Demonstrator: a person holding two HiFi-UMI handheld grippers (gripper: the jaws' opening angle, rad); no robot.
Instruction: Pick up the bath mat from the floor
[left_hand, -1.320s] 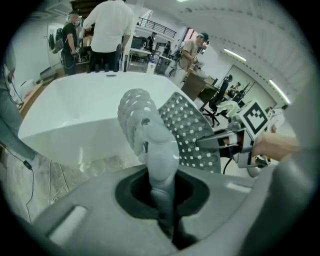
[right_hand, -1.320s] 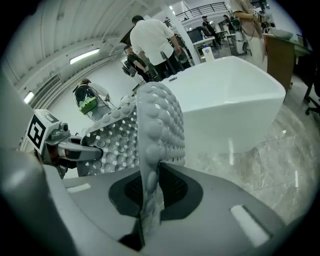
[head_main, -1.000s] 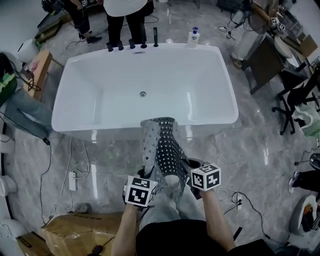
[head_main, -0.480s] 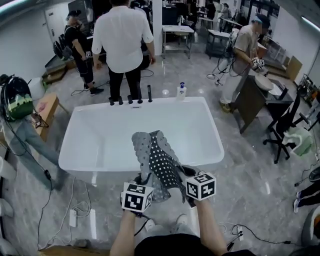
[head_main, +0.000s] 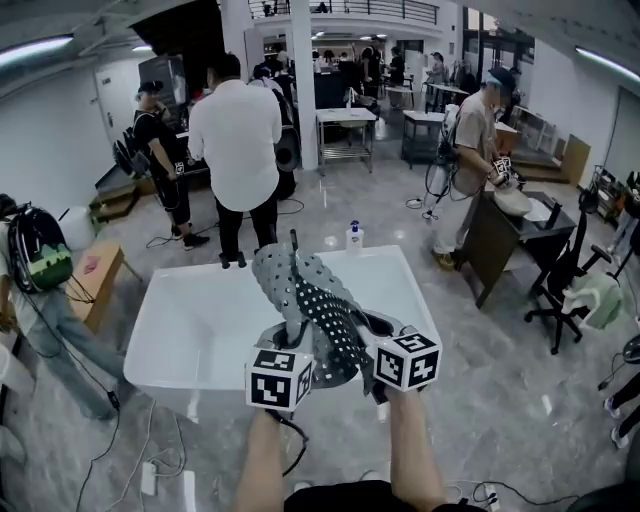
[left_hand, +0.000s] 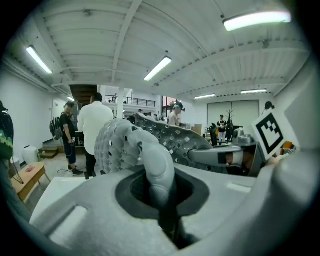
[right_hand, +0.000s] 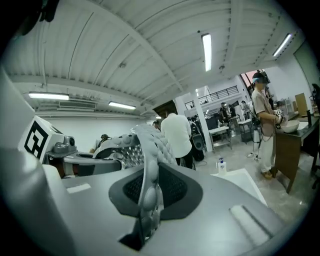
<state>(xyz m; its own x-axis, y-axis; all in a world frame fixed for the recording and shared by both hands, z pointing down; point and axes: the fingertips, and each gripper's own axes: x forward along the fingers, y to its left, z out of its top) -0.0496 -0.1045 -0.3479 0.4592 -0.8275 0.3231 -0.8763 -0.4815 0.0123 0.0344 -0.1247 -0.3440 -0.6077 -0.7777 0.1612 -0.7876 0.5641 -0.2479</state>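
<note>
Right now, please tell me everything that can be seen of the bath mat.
The bath mat is grey, looks rubbery and flexible, with rows of small holes and round bumps. It is folded and bunched, held up in the air in front of the white bathtub. The left gripper and right gripper each pinch an edge; nothing else touches it.

A: Where is the bath mat (head_main: 310, 300)?
B: Near, between the left gripper (left_hand: 165, 200) and the right gripper (right_hand: 145, 200), each pinching one edge of it. It stands up over the near rim of the bathtub (head_main: 200, 320).
A: And farther off?
B: A bottle (head_main: 353, 237) stands on the tub's far rim, with a standing person (head_main: 236, 135) just behind the far left corner. A bench (head_main: 100, 275) lies left of the tub, and an office chair (head_main: 562, 275) stands well to the right.
</note>
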